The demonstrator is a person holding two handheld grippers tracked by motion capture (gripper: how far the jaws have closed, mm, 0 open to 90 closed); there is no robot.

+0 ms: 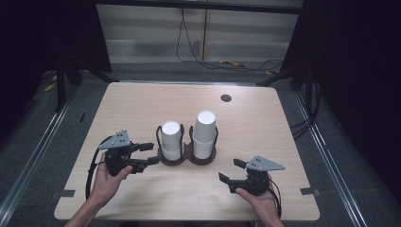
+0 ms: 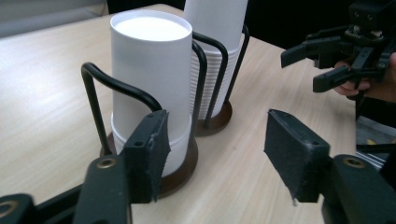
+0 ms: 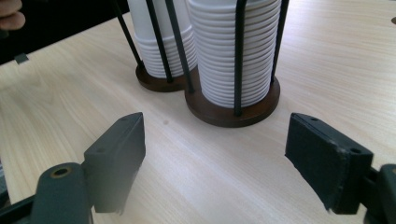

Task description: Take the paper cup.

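Both black grippers, left at nine o'clock, right at five, gape empty beside ribbed white cups in a wire rack.

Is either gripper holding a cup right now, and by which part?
Neither. The left gripper and right gripper both stand open with nothing between their jaws, short of the cup stacks.

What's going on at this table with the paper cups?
A person sits at a table with a pair of tongs in each hand. Two stacks of white cups stand upside down in a dark double holder. The left tongs sit right beside the shorter stack, with nothing between their jaws. The right tongs hang open, apart from the taller stack. No cup has been lifted out yet.
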